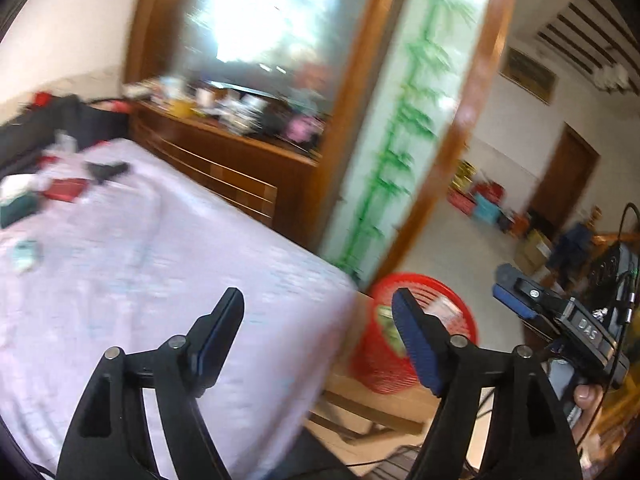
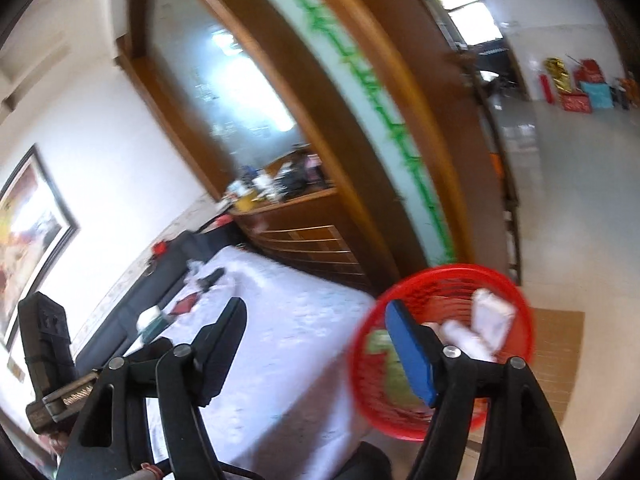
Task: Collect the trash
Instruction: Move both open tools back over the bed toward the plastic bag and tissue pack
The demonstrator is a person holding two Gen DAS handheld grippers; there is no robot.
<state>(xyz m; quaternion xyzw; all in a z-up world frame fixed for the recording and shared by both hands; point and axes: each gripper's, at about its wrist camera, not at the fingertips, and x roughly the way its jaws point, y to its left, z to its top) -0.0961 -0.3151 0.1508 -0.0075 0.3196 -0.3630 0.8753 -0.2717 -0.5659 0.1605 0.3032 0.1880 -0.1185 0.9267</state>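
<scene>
A red mesh trash basket (image 1: 432, 292) stands on the floor by the corner of the table; in the right wrist view (image 2: 404, 292) it holds white crumpled paper (image 2: 490, 316) and a green wrapper (image 2: 394, 380). My left gripper (image 1: 318, 318) is open and empty above the table's near corner. My right gripper (image 2: 314, 324) is open and empty, with its right finger over the basket. Loose items lie at the table's far end: a red packet (image 1: 66, 189), a dark green one (image 1: 20, 208), a pale blue one (image 1: 25, 253) and a black object (image 1: 106, 170).
The table has a pale lilac cloth (image 1: 160, 264). A wooden sideboard (image 1: 224, 168) crowded with small things stands behind it, under a mirror. A dark sofa (image 2: 160, 276) runs along the wall. A brown mat (image 2: 556, 360) lies on the tiled floor.
</scene>
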